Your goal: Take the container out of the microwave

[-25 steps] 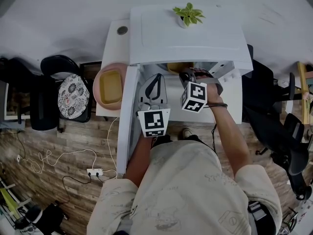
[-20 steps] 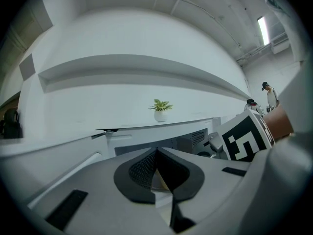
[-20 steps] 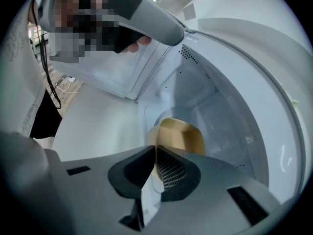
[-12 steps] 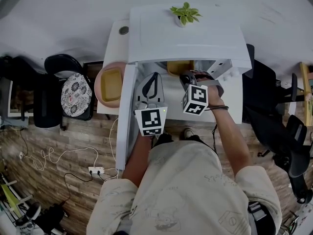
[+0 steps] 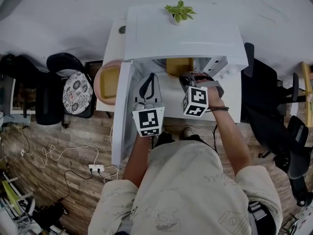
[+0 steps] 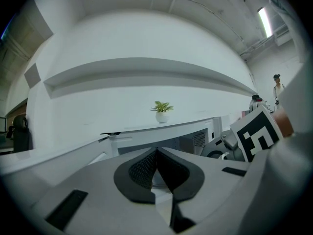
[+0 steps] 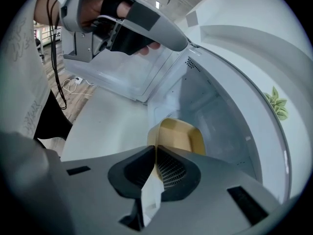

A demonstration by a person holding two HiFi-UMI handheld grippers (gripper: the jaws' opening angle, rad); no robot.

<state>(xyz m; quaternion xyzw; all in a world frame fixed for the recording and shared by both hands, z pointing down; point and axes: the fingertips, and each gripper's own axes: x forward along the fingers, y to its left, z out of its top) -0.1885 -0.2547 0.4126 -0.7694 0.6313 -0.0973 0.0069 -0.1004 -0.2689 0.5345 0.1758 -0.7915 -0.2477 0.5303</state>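
The white microwave (image 5: 186, 33) stands on a white table (image 5: 230, 102) with its door (image 5: 121, 111) swung open to the left. A yellow container (image 5: 178, 66) sits at the mouth of the cavity, partly under the microwave's top. My right gripper (image 5: 186, 77) is shut on the near rim of the container (image 7: 178, 133), its pads (image 7: 168, 168) pinching the edge. My left gripper (image 5: 150, 76) hovers beside the open door, level, jaws shut, with nothing seen between its pads (image 6: 146, 168). In the right gripper view the left gripper (image 7: 146, 28) shows in front of the door (image 7: 132, 77).
A small potted plant (image 5: 178, 12) stands on the microwave. A pink plate (image 5: 100, 80) with a second yellow container (image 5: 110, 82) lies left of the door. A cushioned chair (image 5: 77, 94) stands left, office chairs (image 5: 274, 97) right. Cables and a power strip (image 5: 95, 170) lie on the floor.
The right gripper has drawn back a little with the yellow container, which now shows further out from under the microwave's top. The left gripper has hardly moved.
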